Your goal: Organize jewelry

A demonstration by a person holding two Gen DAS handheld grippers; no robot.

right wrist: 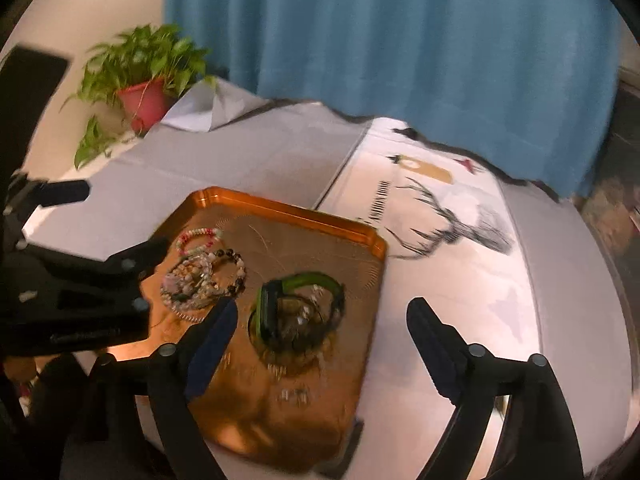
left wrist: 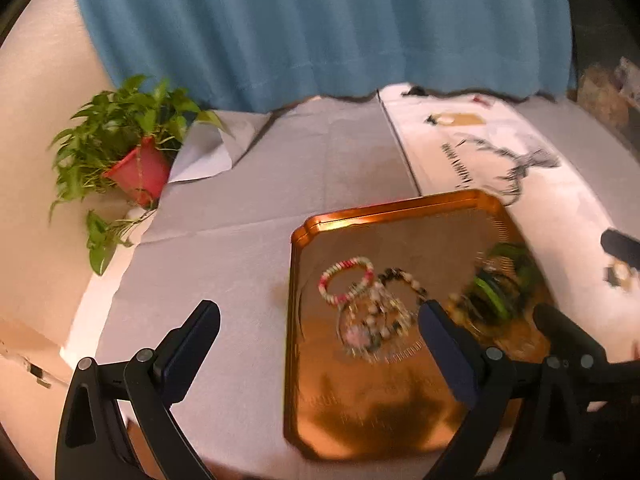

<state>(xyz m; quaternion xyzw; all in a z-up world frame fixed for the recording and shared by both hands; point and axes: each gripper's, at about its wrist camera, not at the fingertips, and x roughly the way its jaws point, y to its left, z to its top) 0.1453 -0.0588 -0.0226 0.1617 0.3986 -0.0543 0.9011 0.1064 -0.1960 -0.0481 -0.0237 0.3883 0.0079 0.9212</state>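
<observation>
A plant [left wrist: 120, 152] in a red pot stands at the far left of the surface [left wrist: 240, 240], before a blue curtain [left wrist: 320, 20]. The left claw [left wrist: 320, 320] hangs wide with nothing in it, one finger over bare cloth, the other over the tray [left wrist: 392, 208]. On that copper tray lie a pink-and-white bracelet [left wrist: 346, 280] and a heap of beads [left wrist: 376, 324] just beside it, then green bangles [right wrist: 296, 312] further right. The right claw [right wrist: 320, 320] gapes wide over the bangles, holding nothing. A deer drawing [right wrist: 448, 224] lies beyond the tray.
</observation>
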